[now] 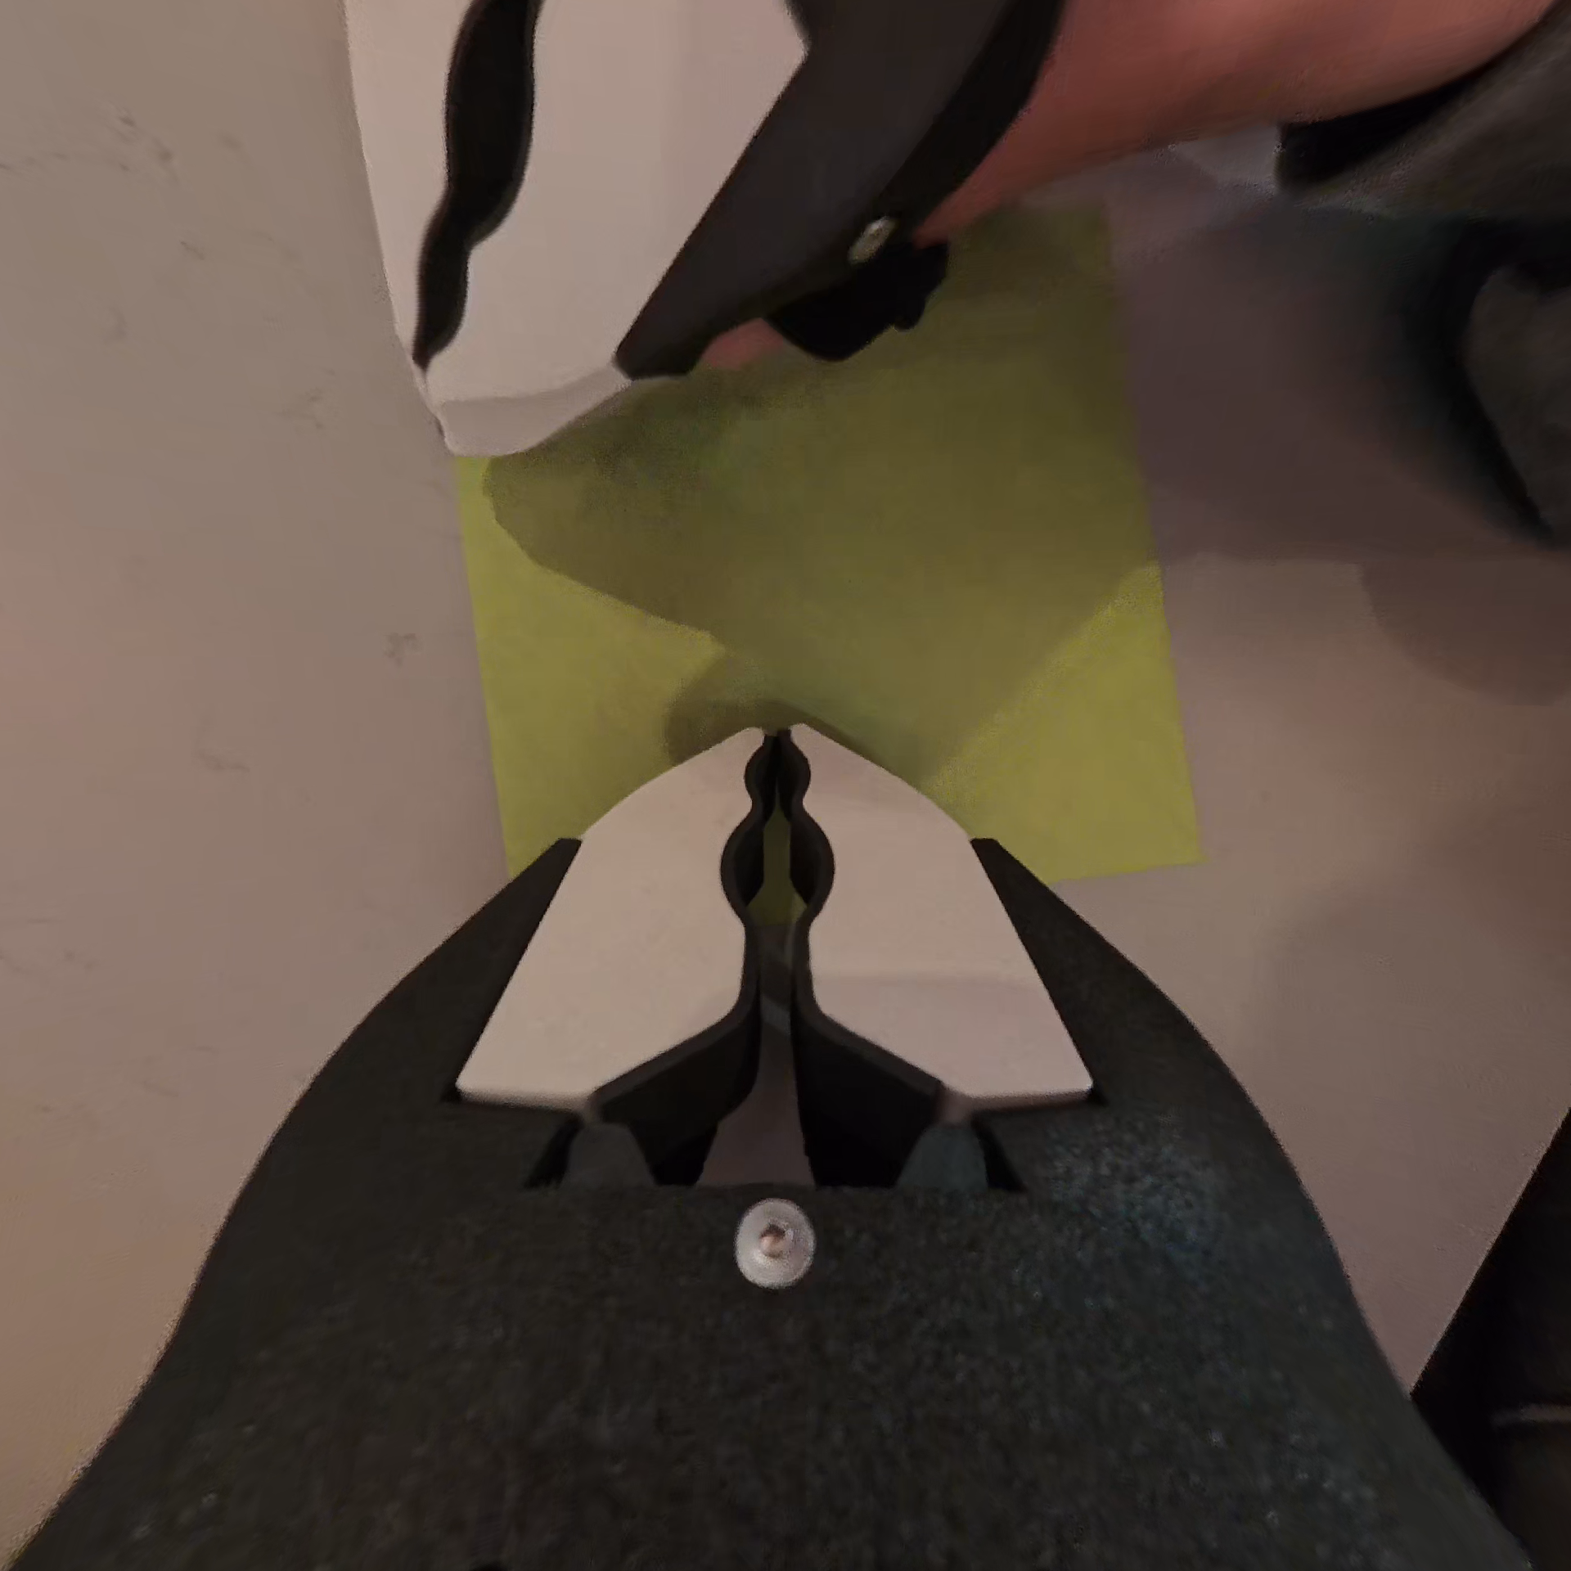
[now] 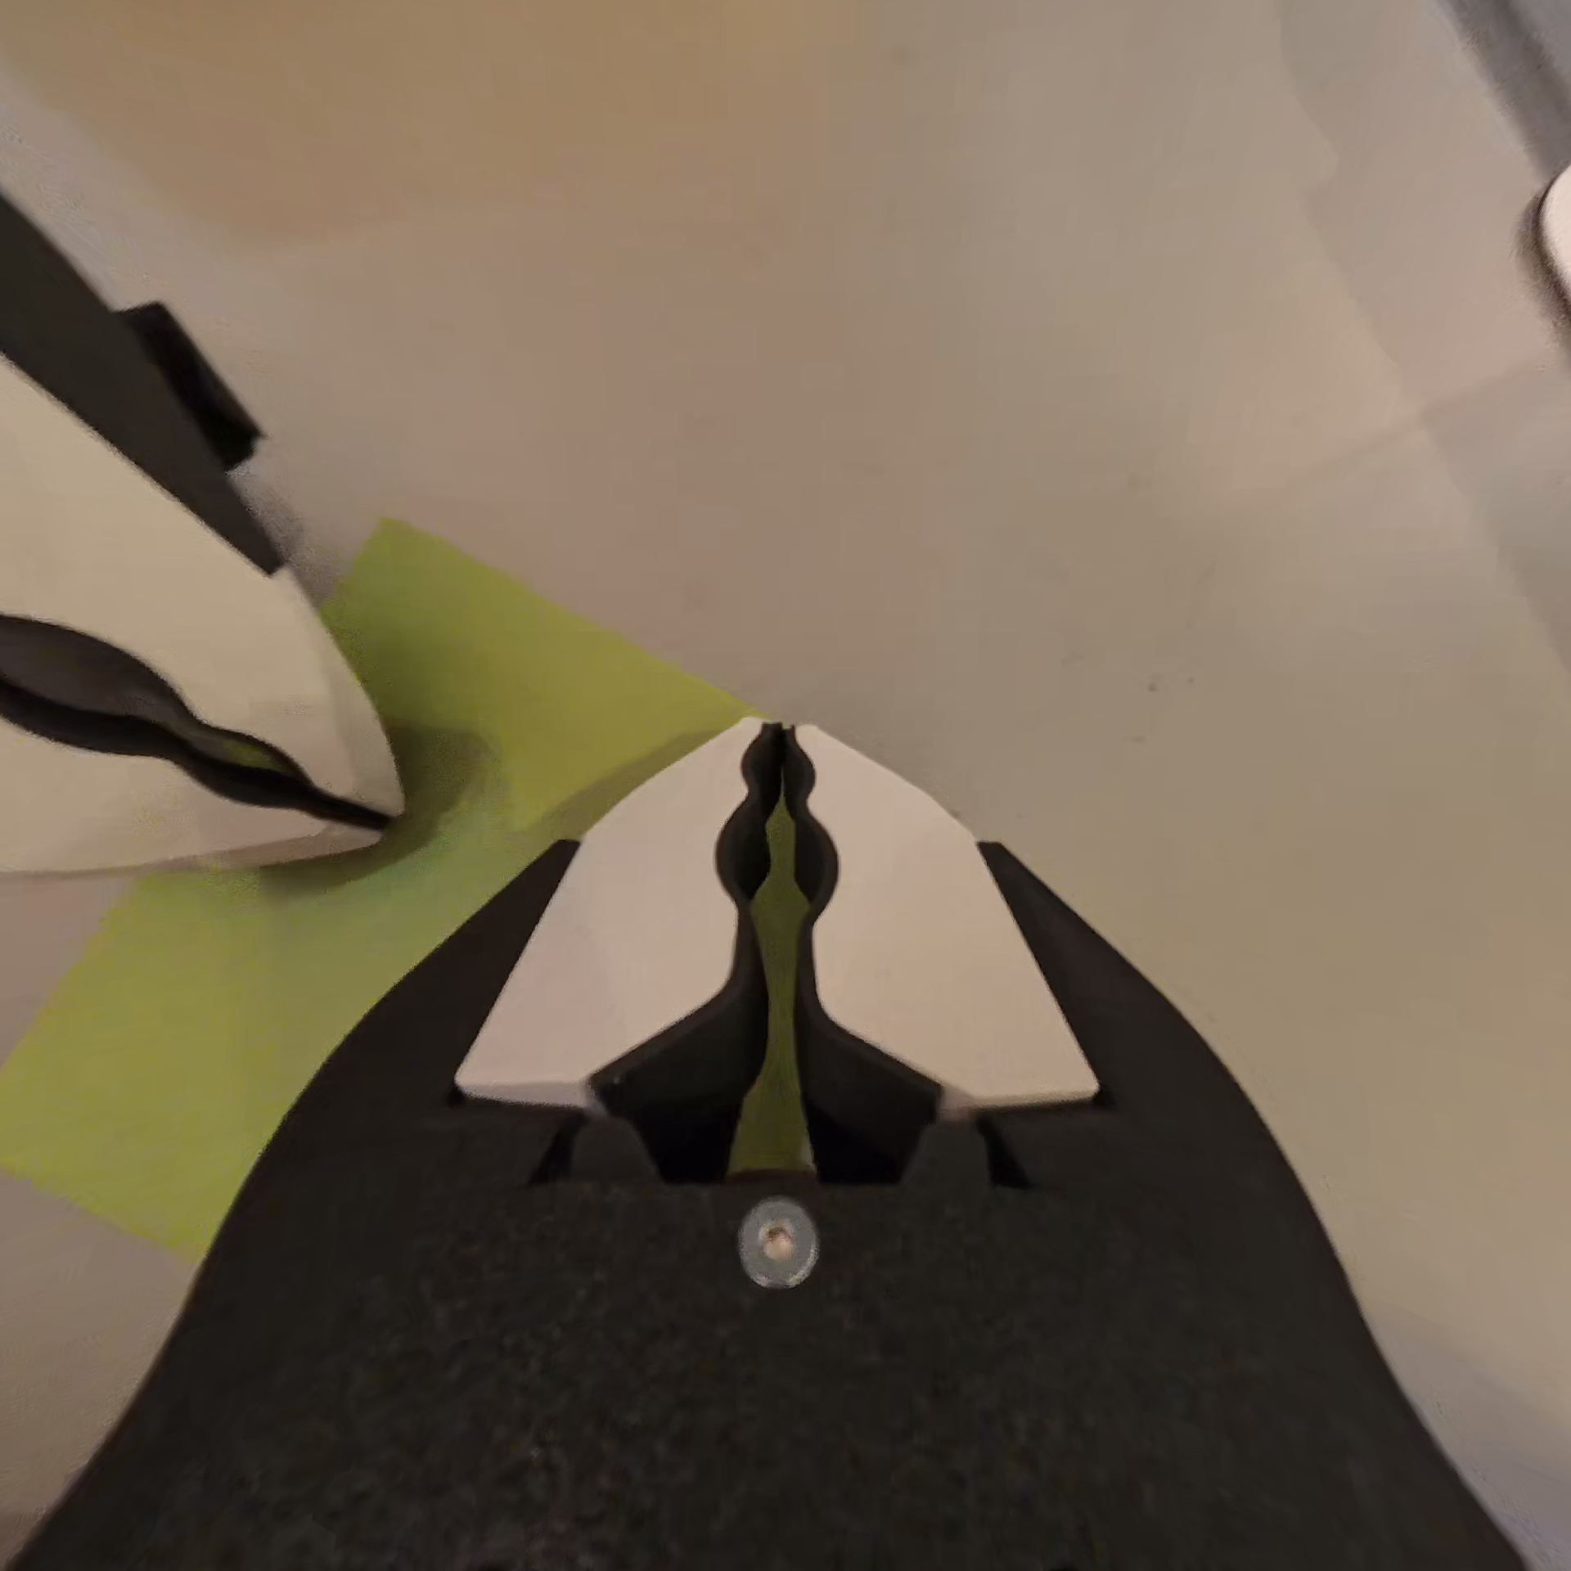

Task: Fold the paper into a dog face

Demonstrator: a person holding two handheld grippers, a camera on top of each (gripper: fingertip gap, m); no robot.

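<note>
A lime-green square paper [image 1: 893, 552] lies flat on a pale table. My left gripper [image 1: 778, 740] is shut, with its tips down on the paper near its near edge. Green shows through the gap behind the tips. My right gripper [image 1: 433, 374] comes in from the top, shut, with its tip over the paper's far left corner. In the right wrist view the right gripper [image 2: 780, 731] is shut at a corner of the paper [image 2: 212, 1020]. The left gripper [image 2: 387, 820] touches the sheet at the left. I cannot tell whether either gripper pinches the paper.
A hand and dark sleeve [image 1: 1190, 93] hold the right gripper at the top right. A dark object [image 1: 1496, 1360] stands at the table's lower right. A white rounded object [image 2: 1557, 229] sits at the right edge. The pale table [image 2: 1020, 425] stretches beyond the paper. There is about 9 cm between the tips of the two grippers. Measured from the fingertips, the white rounded object [image 2: 1557, 229] is 30 cm or so from the right gripper and 35 cm from the left.
</note>
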